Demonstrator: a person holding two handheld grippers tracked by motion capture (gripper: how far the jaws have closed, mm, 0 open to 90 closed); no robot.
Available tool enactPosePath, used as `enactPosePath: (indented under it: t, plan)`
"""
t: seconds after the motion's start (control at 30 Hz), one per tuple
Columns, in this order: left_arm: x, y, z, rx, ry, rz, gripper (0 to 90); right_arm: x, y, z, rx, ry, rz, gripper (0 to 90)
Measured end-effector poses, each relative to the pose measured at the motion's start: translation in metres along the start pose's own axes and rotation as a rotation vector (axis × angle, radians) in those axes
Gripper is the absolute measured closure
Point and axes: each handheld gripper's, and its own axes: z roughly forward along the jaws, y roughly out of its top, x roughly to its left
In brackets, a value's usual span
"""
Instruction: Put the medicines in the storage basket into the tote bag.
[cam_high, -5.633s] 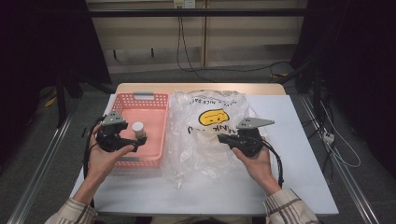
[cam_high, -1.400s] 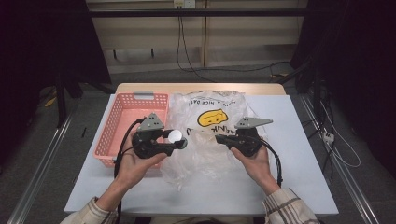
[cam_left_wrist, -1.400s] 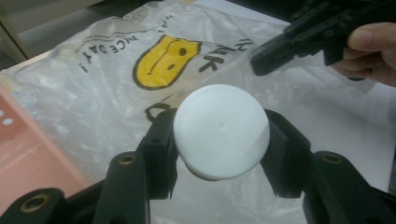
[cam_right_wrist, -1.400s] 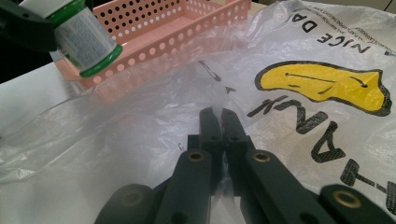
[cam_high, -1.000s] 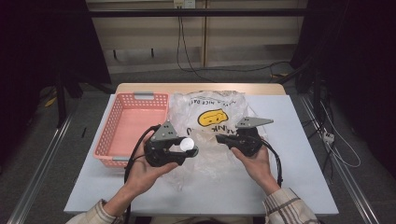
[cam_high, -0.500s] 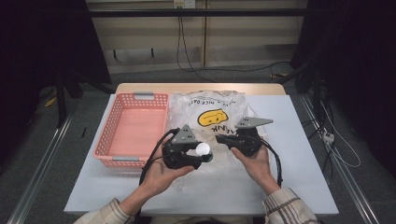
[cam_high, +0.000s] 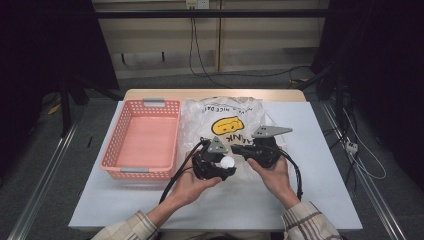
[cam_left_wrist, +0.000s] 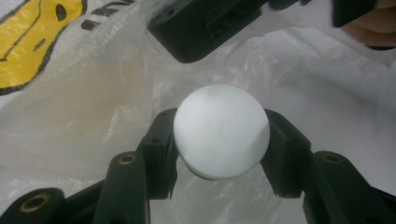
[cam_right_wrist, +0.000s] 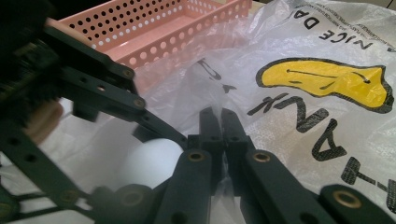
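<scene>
Gripping a white ball (cam_left_wrist: 221, 131), the left claw (cam_left_wrist: 219, 135) nears the bag (cam_high: 210, 107) — right claw (cam_right_wrist: 218, 123) pinching its film.

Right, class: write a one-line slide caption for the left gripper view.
Left gripper clamps a white round-capped object above the clear plastic bag.

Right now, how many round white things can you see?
1. The round white object sits clamped in the left gripper, held over the crinkly clear plastic bag. The bag's folds could hide more.
</scene>
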Motion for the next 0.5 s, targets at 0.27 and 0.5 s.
enactPosePath:
  t: [0.27,0.5]
  plan:
    - [0.011,-0.001,0.021,0.008,0.032,-0.051,51.0,0.0,0.0,-0.002,0.0,0.008,0.005,90.0]
    - [0.012,-0.004,0.038,0.024,0.051,-0.064,50.9,0.001,-0.004,-0.001,0.014,0.013,0.007,90.0]
